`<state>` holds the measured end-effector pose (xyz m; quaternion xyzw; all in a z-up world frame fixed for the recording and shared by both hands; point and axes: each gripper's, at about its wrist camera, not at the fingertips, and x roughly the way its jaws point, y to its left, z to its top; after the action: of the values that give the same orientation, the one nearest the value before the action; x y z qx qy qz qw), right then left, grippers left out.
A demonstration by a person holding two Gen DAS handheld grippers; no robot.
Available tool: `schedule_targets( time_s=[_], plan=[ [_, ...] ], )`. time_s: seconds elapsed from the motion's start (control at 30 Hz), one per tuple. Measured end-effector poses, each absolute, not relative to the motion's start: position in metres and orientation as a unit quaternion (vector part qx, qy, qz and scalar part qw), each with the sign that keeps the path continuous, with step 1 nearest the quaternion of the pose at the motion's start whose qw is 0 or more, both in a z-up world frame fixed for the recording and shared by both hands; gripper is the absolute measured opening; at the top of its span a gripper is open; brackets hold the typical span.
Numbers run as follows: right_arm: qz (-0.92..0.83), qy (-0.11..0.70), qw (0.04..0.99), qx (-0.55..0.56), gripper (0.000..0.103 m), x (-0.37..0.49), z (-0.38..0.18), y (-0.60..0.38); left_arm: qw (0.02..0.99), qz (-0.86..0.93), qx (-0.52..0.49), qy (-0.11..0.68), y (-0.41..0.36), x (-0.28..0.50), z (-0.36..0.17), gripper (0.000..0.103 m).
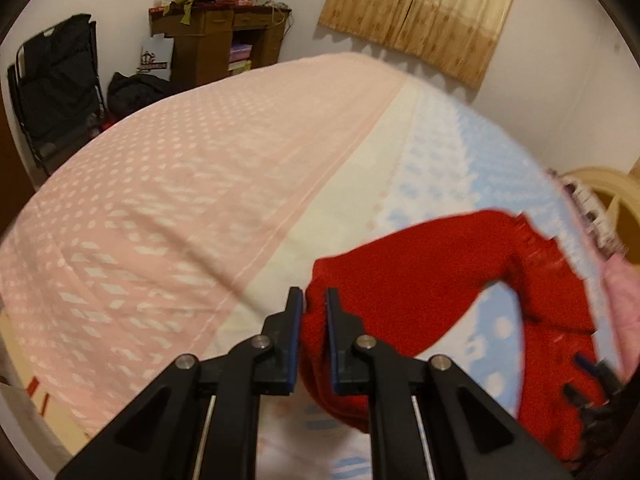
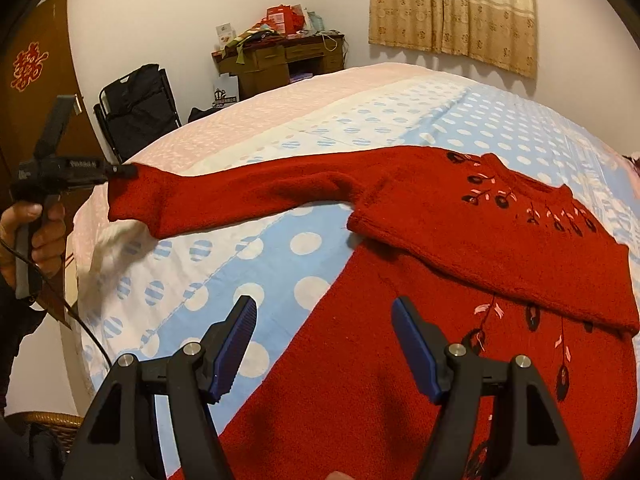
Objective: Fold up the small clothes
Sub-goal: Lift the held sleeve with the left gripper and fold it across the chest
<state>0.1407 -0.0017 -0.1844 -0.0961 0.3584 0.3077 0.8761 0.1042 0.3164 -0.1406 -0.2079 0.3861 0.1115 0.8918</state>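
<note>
A red knit sweater [image 2: 460, 232] with dark embroidered flowers lies on the bed, its right side folded over the body. My left gripper [image 1: 314, 300] is shut on the cuff of the left sleeve [image 1: 420, 256] and holds it stretched out above the bed; it also shows in the right wrist view [image 2: 120, 170] at the sleeve end [image 2: 136, 196]. My right gripper [image 2: 324, 312] is open and empty, just above the sweater's lower body [image 2: 360, 360].
The bed has a sheet with a pink dotted part [image 1: 160, 200] and a blue dotted part [image 2: 280, 240]. A cluttered wooden desk [image 2: 280, 60], a black folded chair [image 2: 136, 112], a curtain [image 2: 452, 8] and a brown door [image 2: 32, 92] stand beyond.
</note>
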Motion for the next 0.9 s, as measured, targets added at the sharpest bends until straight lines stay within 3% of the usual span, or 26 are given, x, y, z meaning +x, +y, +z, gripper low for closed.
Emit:
schedule_targets(
  time_s=[0.9],
  plan=[
    [0.226, 0.305, 0.925, 0.013, 0.071, 0.113, -0.123, -0.143, 0.940, -0.087, -0.151, 0.292, 0.147, 0.207, 0.013, 0.010]
  ],
)
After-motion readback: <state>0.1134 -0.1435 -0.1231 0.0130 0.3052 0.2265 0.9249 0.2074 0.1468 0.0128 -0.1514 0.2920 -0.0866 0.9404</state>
